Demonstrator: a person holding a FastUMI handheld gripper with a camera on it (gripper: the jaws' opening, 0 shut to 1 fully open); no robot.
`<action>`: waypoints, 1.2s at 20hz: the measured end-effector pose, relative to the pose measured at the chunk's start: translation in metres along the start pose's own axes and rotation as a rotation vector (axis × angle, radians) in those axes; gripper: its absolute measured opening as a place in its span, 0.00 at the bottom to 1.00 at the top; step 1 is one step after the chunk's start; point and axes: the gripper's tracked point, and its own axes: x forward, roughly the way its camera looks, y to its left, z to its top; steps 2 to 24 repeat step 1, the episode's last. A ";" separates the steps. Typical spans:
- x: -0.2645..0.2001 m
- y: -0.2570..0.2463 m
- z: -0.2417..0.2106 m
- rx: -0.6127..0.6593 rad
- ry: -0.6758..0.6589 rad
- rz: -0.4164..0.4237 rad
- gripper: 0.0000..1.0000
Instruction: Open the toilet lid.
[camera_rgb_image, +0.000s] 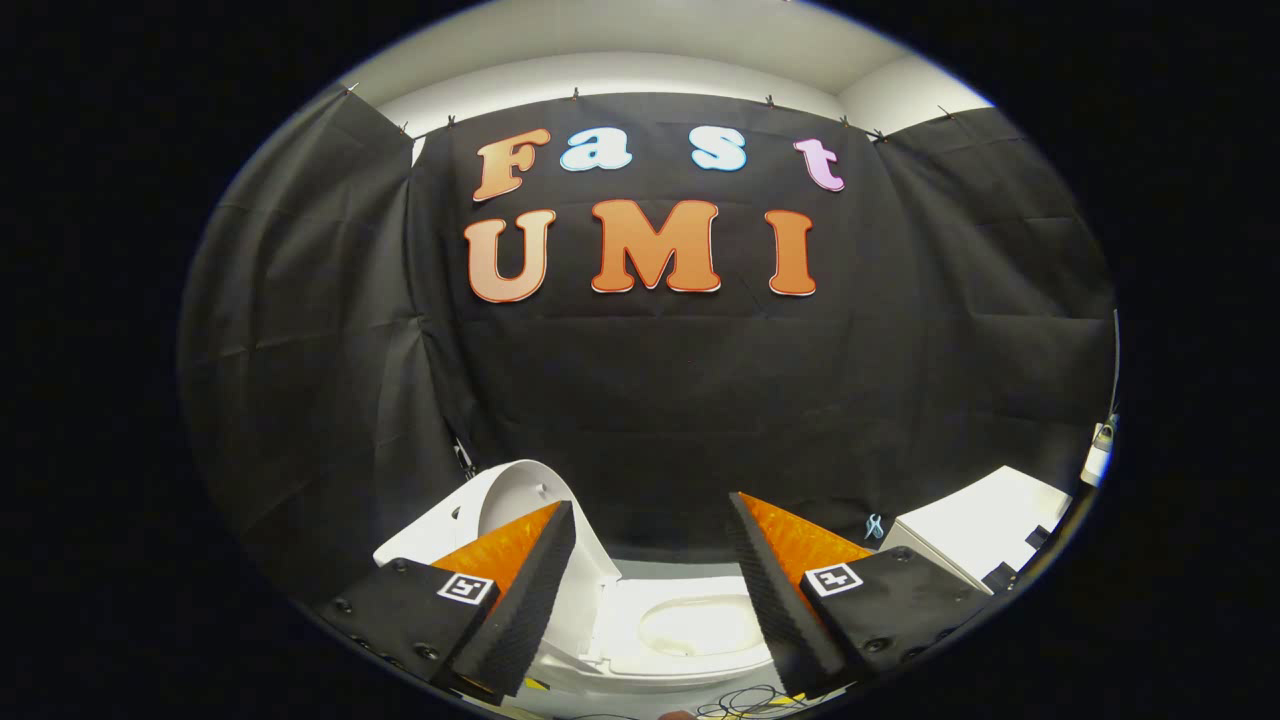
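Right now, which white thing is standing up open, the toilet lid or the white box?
The toilet lid: it stands raised behind the left finger, beside the uncovered bowl. The white box lies flat beyond the right finger. The gripper is open.

gripper (650, 560) agape — toilet lid (525, 500) raised

— How did the toilet lid (520, 490) stand?

— It was raised, a white rounded lid tilted up and back at the left end of the toilet (690, 625), its pale inner face showing.

— And the toilet itself?

— White, set sideways below the fingers, its seat down, the oval bowl opening uncovered and showing between them. The left finger hid the lid's lower part.
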 end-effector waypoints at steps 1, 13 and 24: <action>0.001 -0.003 0.001 0.003 0.001 0.007 0.98; 0.001 -0.003 0.001 0.003 0.001 0.007 0.98; 0.001 -0.003 0.001 0.003 0.001 0.007 0.98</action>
